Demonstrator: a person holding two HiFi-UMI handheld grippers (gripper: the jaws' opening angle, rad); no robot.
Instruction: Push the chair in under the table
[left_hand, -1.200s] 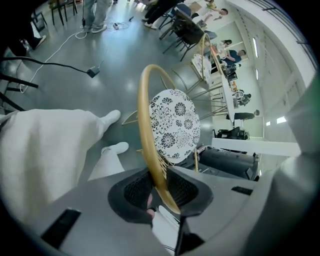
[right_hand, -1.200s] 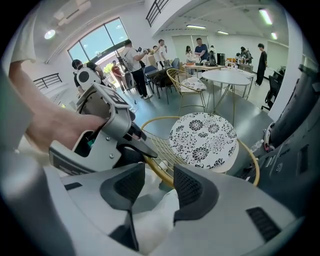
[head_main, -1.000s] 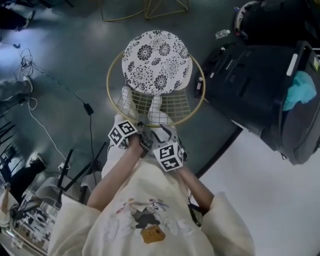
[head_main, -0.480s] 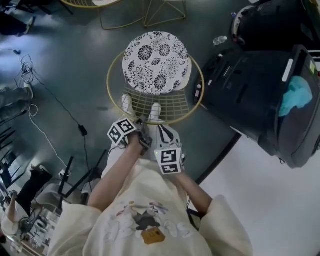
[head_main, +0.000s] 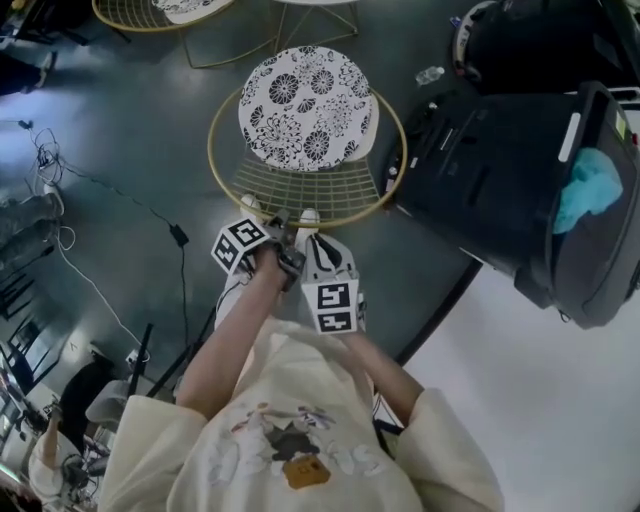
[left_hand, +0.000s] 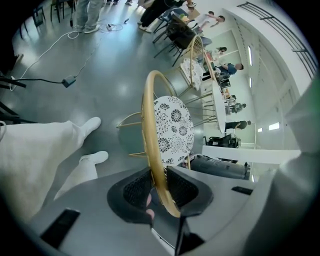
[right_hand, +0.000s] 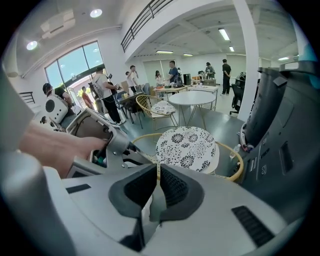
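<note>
The chair (head_main: 310, 195), a gold wire thing with a round flower-patterned cushion (head_main: 305, 108), stands out on the grey floor with its seat turned away from the person and its curved back toward them. It is not under anything yet. The round white table (right_hand: 197, 98) it seems meant for stands beyond it, well apart. Both tools are on the back rim (left_hand: 150, 130), close together near its middle, which makes sense if the chair is to be driven straight ahead without swinging. The left gripper (left_hand: 159, 175) has the gold tube running up between its ribbed pads, which are clamped against it. The right gripper (right_hand: 158, 175) has just been closing, and its jaws now stand almost together, with only a thin gold line of the chair's rim showing in the slit between them. I would judge that it has only now taken hold. Both point steeply down over the rim, from someone standing right behind. A large black bin (head_main: 500, 190) crowds the chair's right side, so a push that drifts that way could catch on it. A cable (head_main: 120, 200) trails over the floor to the left, well clear.
</note>
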